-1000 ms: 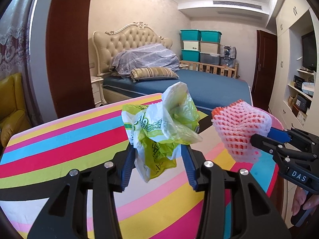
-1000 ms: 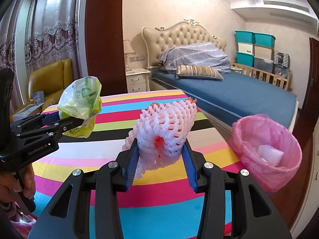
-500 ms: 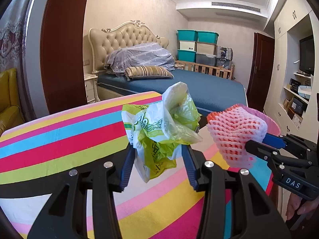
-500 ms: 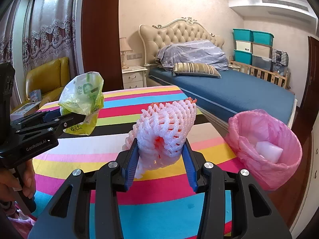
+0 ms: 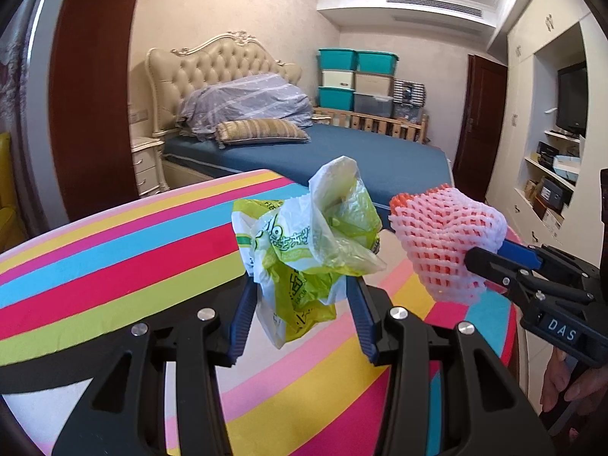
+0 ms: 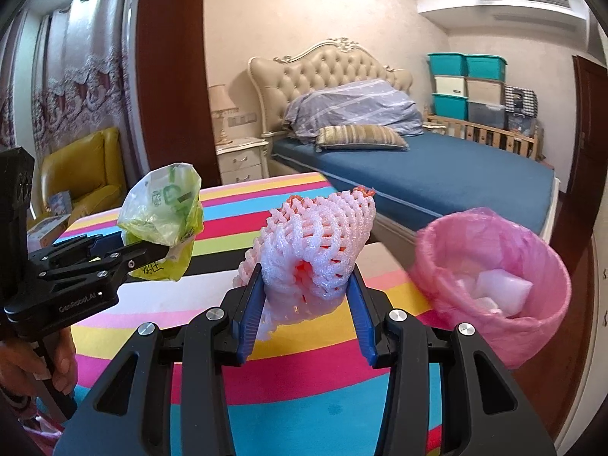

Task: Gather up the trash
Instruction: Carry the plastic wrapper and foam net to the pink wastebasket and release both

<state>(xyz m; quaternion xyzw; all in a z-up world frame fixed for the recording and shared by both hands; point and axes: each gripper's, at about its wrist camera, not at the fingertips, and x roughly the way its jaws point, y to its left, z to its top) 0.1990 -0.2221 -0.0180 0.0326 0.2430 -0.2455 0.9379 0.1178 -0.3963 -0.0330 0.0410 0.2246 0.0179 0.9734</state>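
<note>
My left gripper (image 5: 302,304) is shut on a crumpled green and white plastic bag (image 5: 304,250), held above the striped table (image 5: 114,266). The left gripper (image 6: 167,250) and its plastic bag (image 6: 163,220) also show at the left of the right wrist view. My right gripper (image 6: 307,296) is shut on a pink foam fruit net (image 6: 315,250). The right gripper (image 5: 471,262) and its foam net (image 5: 444,243) show at the right of the left wrist view. A bin lined with a pink bag (image 6: 494,288) stands at the table's right edge, holding white foam pieces (image 6: 497,288).
The table (image 6: 304,387) has bright coloured stripes. Behind it are a bed with a blue cover (image 6: 437,174), a nightstand (image 6: 243,159), a yellow armchair (image 6: 83,171) and stacked storage boxes (image 6: 467,87). Shelves and a TV (image 5: 570,102) are at the right.
Both grippers have moved to the right with their loads. The pink bin has come nearer in the right wrist view. Neither grip has changed.
</note>
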